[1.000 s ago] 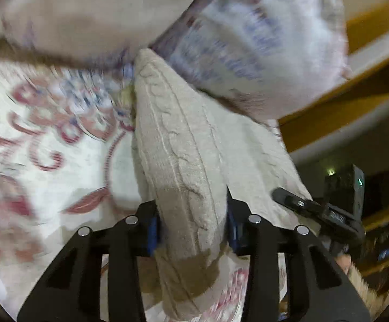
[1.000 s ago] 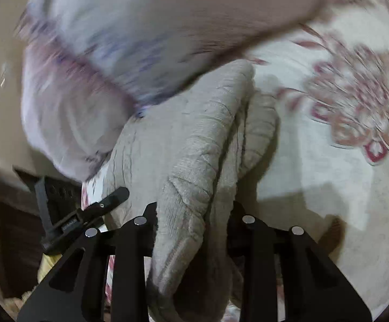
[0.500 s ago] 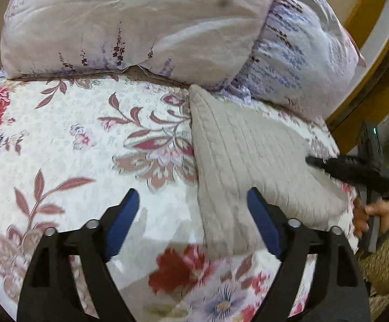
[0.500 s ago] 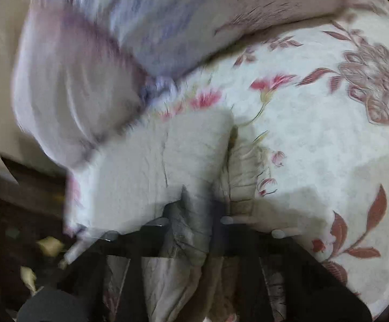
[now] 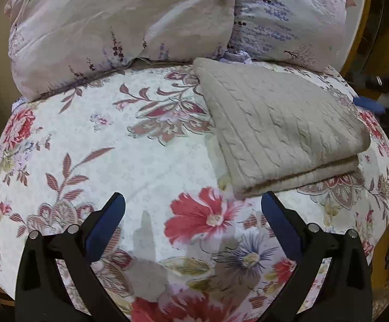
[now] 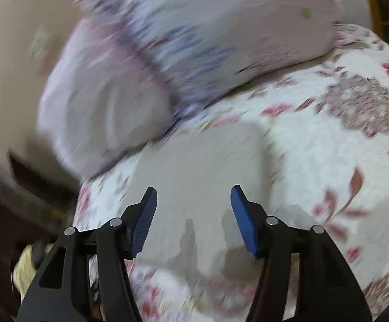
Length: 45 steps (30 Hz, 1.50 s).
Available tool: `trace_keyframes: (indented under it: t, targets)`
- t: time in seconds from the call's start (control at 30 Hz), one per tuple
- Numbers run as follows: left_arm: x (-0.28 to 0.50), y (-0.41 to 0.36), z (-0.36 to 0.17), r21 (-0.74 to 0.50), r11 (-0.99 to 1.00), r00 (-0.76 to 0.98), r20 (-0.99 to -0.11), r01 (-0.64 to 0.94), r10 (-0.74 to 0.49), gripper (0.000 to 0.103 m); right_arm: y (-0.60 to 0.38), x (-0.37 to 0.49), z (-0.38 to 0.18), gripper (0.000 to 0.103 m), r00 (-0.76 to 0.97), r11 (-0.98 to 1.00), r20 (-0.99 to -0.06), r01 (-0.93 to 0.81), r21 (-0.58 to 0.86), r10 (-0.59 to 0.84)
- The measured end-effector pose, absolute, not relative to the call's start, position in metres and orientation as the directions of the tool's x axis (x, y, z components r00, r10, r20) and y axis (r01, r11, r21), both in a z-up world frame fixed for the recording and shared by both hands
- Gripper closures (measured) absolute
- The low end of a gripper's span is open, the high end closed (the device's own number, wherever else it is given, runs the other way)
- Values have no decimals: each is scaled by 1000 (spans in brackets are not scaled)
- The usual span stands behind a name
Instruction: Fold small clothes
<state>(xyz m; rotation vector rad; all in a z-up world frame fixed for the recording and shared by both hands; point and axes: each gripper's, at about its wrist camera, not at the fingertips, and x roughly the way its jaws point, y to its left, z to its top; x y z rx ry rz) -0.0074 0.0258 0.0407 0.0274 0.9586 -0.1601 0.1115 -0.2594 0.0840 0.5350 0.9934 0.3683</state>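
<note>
A beige cable-knit garment lies folded in a flat rectangle on the floral bedspread, at the right, its far edge by the pillows. My left gripper is open and empty, hovering just in front of the garment's near left corner. In the blurred right wrist view the same garment lies flat on the bed. My right gripper is open and empty, just above its near edge.
Two pale lavender-print pillows lie at the head of the bed, also in the right wrist view. A yellow wooden bed frame runs along the right. The bed's right edge drops off close beside the garment.
Both grippers held the garment one second ago. They have let it go, opened and drawn back; the garment now lies folded on the bed.
</note>
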Motion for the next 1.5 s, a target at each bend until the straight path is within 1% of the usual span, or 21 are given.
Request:
trace_keyframes:
  t: [0.1, 0.13, 0.17, 0.23, 0.3, 0.33, 0.37, 0.43, 0.53, 0.57, 0.63, 0.7, 0.77, 0.8, 0.87, 0.93, 1.5]
  targets:
    - [-8, 21, 37, -42, 987, 549, -827, 158, -123, 2, -245, 119, 46, 44, 400, 850, -784, 23, 526, 475]
    - [-7, 17, 34, -32, 986, 542, -832, 161, -115, 2, -253, 121, 29, 48, 375, 854, -805, 61, 517, 461]
    - [-6, 15, 32, -25, 987, 535, -838, 160, -108, 2, -257, 122, 29, 53, 407, 846, -789, 70, 529, 460]
    - [-6, 12, 29, -26, 988, 523, -846, 154, -104, 2, -262, 119, 36, 54, 415, 837, -783, 87, 540, 463]
    - [-7, 10, 27, -39, 989, 517, -849, 144, -109, 2, -262, 101, 56, 44, 469, 856, -766, 38, 515, 440]
    - [-8, 8, 25, -47, 989, 514, -850, 140, -113, 2, -261, 91, 64, 30, 497, 880, -767, 12, 474, 406]
    - [-8, 7, 23, -51, 989, 510, -852, 137, -115, 2, -262, 72, 70, 20, 530, 906, -766, -11, 423, 364]
    - [-8, 5, 19, -71, 989, 493, -861, 128, -126, 2, -259, 56, 69, 17, 539, 931, -780, -22, 363, 317]
    - [-7, 2, 8, -121, 986, 454, -877, 112, -159, 2, -251, 42, 47, 17, 488, 971, -849, 6, 238, 205]
    - [-6, -1, 5, -117, 988, 449, -881, 104, -152, 2, -248, 40, 38, 17, 460, 978, -871, 25, 206, 172]
    - [-7, -7, 4, -87, 991, 452, -883, 104, -125, 2, -244, 39, 27, 17, 438, 981, -886, 35, 189, 155]
    - [-6, -9, 3, -68, 993, 453, -885, 95, -104, 2, -236, 39, 21, 15, 430, 990, -895, 25, 141, 116]
    - [-6, -11, 3, -55, 995, 453, -887, 84, -88, 2, -227, 35, 21, 9, 432, 998, -900, 7, 62, 53]
    - [-5, -11, 2, -50, 995, 451, -889, 82, -82, 2, -225, 34, 19, 9, 426, 999, -904, 1, 47, 42]
    - [-4, -14, 1, -28, 996, 438, -897, 87, -64, 2, -220, 32, 16, 5, 425, 1000, -905, -4, 14, 15]
    - [-2, -19, 0, 8, 995, 419, -907, 101, -35, 2, -220, 32, 14, 1, 422, 1000, -906, 6, 20, 16]
    - [1, -16, 0, 4, 996, 404, -914, 90, -33, 2, -219, 33, 13, 1, 408, 1000, -913, 21, 10, 1]
